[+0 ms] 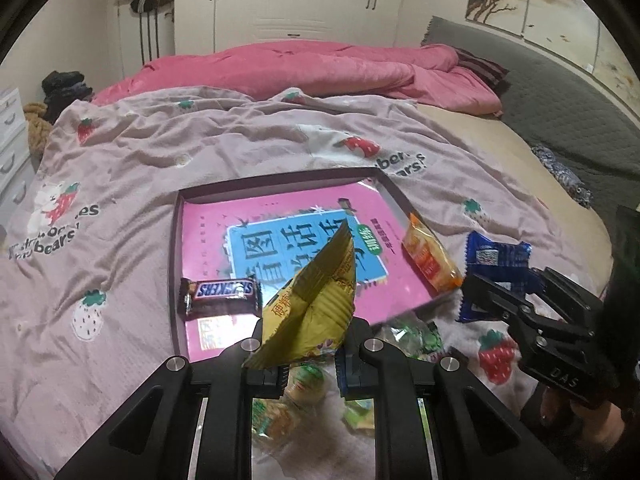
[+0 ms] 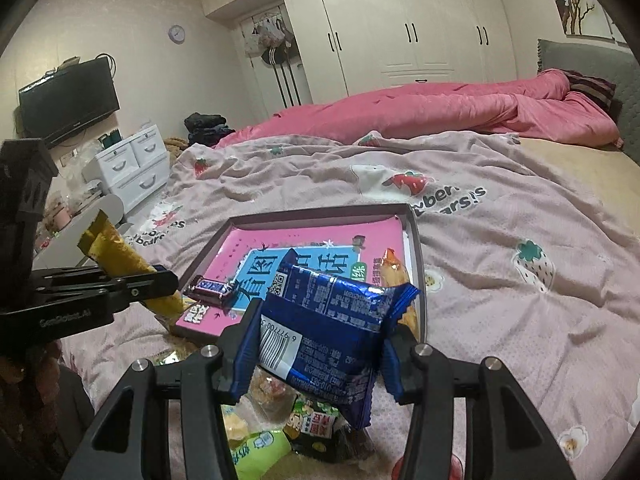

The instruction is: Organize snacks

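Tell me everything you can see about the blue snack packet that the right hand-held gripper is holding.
The blue snack packet is a glossy foil pillow pack with crimped, zigzag-cut ends. A white panel with a barcode, a QR code and small white print faces the camera. It looks sealed, slightly crumpled and tilted. The right hand-held gripper clamps it by its sides, lifted above loose snacks on the bedspread, just in front of the tray. Nothing else touches it.
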`<state>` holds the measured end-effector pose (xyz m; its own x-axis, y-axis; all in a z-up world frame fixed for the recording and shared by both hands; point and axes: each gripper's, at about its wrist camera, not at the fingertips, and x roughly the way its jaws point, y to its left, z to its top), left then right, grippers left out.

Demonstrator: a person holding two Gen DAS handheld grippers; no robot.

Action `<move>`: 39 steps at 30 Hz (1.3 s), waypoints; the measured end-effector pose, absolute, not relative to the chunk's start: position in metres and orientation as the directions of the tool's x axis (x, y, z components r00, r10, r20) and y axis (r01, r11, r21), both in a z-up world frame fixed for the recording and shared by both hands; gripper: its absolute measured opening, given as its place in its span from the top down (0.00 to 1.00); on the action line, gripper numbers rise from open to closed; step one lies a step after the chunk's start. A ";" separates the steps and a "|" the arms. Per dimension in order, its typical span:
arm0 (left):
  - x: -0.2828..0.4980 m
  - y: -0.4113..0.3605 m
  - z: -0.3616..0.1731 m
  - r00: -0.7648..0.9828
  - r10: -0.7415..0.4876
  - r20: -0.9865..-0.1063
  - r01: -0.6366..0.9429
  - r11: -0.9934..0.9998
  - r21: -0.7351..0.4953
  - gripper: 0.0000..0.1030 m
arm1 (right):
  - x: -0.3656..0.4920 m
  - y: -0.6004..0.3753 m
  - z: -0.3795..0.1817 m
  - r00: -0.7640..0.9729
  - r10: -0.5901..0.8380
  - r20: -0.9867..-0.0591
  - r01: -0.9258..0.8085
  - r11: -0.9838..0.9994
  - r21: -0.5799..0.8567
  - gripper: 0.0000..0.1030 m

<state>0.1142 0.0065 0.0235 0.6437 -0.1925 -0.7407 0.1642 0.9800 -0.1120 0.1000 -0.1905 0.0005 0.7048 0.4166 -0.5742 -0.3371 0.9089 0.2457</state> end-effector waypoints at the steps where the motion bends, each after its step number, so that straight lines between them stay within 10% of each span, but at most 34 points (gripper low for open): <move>1: 0.116 0.008 0.023 0.646 -0.189 -0.740 0.158 0.981 -0.113 0.83 | 0.101 -0.190 0.001 0.706 0.419 -0.571 -0.342 0.908 0.243 0.50; 39: 0.182 0.008 -0.035 0.543 -0.175 -0.822 0.131 0.984 -0.123 0.83 | 0.160 -0.158 -0.038 0.609 0.444 -0.657 -0.370 0.892 0.260 0.50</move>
